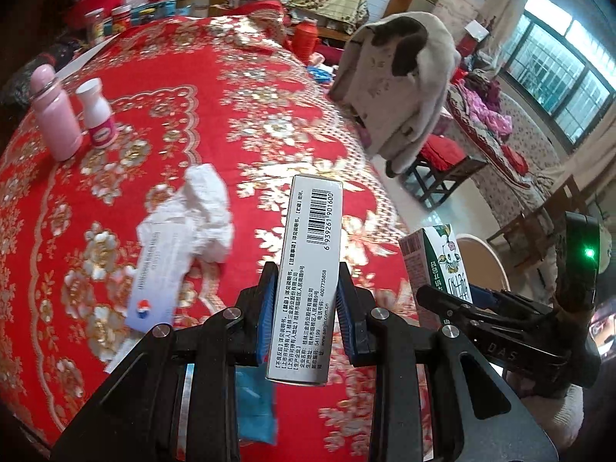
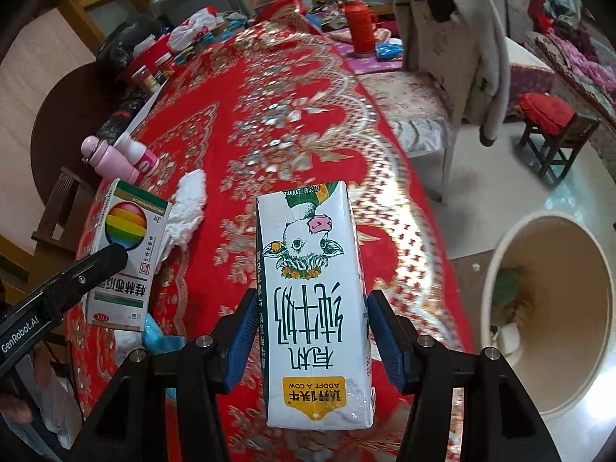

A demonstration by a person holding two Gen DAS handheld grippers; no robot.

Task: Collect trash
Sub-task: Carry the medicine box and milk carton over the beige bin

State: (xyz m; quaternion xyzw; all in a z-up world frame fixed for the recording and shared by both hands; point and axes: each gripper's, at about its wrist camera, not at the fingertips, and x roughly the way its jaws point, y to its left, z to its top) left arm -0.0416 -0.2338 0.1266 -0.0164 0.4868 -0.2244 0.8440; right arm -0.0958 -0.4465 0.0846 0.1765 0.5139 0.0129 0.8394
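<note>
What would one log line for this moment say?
left gripper: holds medicine box | right gripper: holds milk carton | bin: right of table

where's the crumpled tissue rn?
Crumpled tissue lies on the red tablecloth, left of the medicine box in the left tongs, touching a white paper packet, with the pink bottle further back.
</note>
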